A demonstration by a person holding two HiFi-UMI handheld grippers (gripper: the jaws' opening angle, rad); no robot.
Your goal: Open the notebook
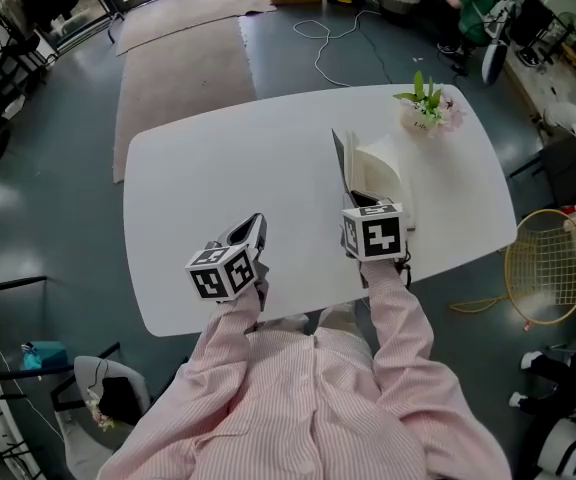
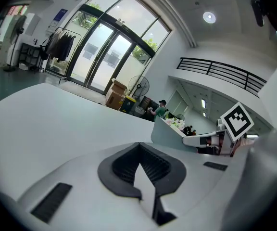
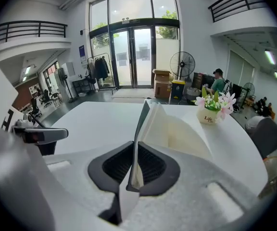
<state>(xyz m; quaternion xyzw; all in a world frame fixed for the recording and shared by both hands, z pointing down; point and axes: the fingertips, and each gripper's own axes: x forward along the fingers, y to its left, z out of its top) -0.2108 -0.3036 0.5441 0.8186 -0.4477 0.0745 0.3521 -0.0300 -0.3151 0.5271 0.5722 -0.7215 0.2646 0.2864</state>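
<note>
A notebook (image 1: 368, 173) with a grey cover and white pages lies on the white table (image 1: 228, 168), right of centre. Its cover (image 3: 142, 117) stands lifted nearly upright, and some pages fan out to the right. My right gripper (image 3: 131, 170) is shut on the near edge of that cover and a few sheets; in the head view the right gripper (image 1: 360, 200) sits at the notebook's near end. My left gripper (image 1: 253, 230) rests on the table to the notebook's left, apart from it, with its jaws closed and nothing between them (image 2: 142, 170).
A small white pot of flowers (image 1: 424, 108) stands just beyond the notebook near the table's far right edge. A rug (image 1: 183, 78) lies on the floor to the far left, a round wire basket (image 1: 548, 263) to the right. A person (image 1: 473, 3) sits in the far background.
</note>
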